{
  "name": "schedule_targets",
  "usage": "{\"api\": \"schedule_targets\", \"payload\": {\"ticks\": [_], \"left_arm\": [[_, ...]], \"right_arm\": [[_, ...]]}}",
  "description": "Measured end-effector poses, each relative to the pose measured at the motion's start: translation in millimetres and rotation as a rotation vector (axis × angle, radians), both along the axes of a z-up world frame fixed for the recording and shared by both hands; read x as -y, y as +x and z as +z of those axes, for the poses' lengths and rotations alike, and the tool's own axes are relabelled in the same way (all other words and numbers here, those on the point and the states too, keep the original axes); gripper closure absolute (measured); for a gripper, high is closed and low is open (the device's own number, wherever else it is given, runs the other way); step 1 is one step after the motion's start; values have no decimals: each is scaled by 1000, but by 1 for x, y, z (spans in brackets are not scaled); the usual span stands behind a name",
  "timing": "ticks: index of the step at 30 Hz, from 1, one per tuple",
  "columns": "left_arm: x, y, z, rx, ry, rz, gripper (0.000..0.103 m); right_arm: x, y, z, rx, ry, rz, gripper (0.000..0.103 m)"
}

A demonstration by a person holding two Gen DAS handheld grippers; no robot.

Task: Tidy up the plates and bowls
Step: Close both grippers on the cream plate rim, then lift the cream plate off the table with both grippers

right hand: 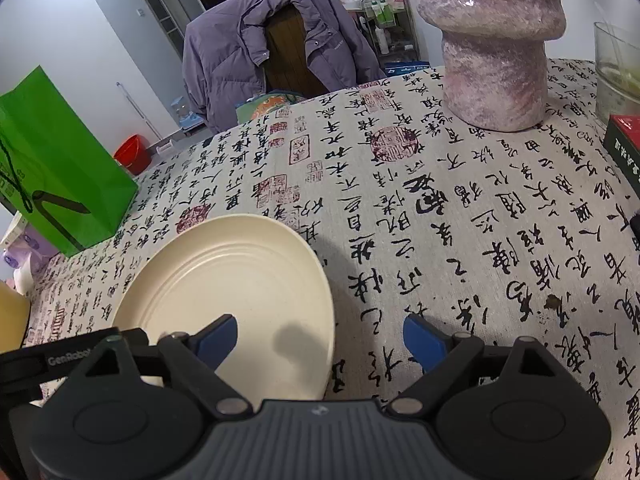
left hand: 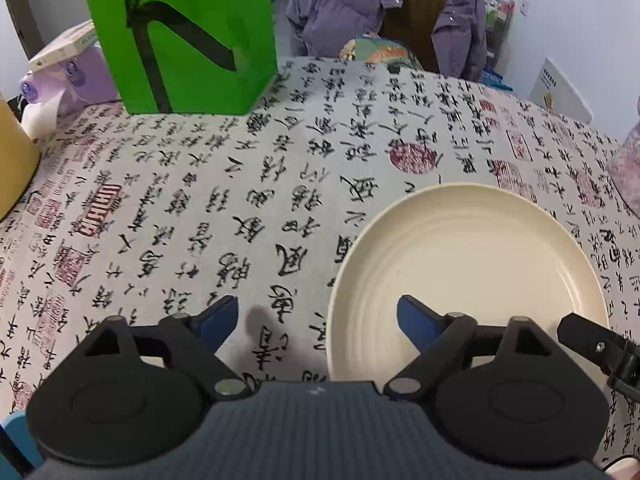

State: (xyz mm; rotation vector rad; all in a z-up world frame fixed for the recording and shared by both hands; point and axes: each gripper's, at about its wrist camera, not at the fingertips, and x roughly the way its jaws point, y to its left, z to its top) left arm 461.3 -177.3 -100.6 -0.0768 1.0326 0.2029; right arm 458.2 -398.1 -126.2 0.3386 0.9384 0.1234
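A cream plate with ridged rings lies flat on the calligraphy tablecloth. My left gripper is open and empty; its right finger hangs over the plate's near left part, its left finger over bare cloth. In the right wrist view the same plate lies at lower left. My right gripper is open and empty, straddling the plate's right rim: left finger over the plate, right finger over the cloth. No bowl shows.
A green paper bag stands at the far left, also in the right wrist view. A pink stone-like vase, a glass jar and a dark box stand far right. A chair with a purple jacket is behind the table.
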Motion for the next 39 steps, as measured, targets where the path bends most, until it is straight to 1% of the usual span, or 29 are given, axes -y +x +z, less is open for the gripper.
{"api": "schedule_targets", "payload": {"ticks": [1, 5, 8, 11, 12, 14, 16, 20, 24, 26, 33, 37, 39], "left_arm": [[1, 1, -2, -7, 0, -8, 21], [8, 2, -2, -5, 6, -31, 21], [13, 1, -1, 6, 16, -52, 28], [16, 1, 0, 10, 5, -65, 36], [17, 0, 1, 13, 3, -72, 41], [21, 0, 1, 21, 21, -92, 45], [28, -2, 2, 35, 44, -116, 55], [33, -3, 1, 45, 60, -132, 56], [36, -4, 1, 49, 77, -136, 63], [36, -4, 1, 50, 79, -133, 63], [36, -4, 1, 53, 90, -133, 64], [39, -5, 0, 55, 117, -131, 67], [38, -5, 0, 56, 119, -126, 70]], "right_arm": [[0, 0, 0, 2, -2, 0, 13], [-1, -1, 1, 12, -11, -2, 21], [0, -1, 1, 18, -5, -6, 25], [2, -2, 0, 25, 6, -12, 33], [2, -2, 0, 26, 4, -13, 35], [2, -4, 1, 29, 5, -12, 39], [1, -4, 1, 29, 11, -8, 40], [-2, -4, 1, 31, 11, 2, 46], [-7, -4, 1, 32, 17, 26, 53], [-9, -5, 1, 34, 4, 28, 53], [-9, -6, 1, 40, -2, 18, 59], [-12, -7, 1, 50, -30, 19, 60], [-13, -7, 1, 53, -41, 16, 64]]}}
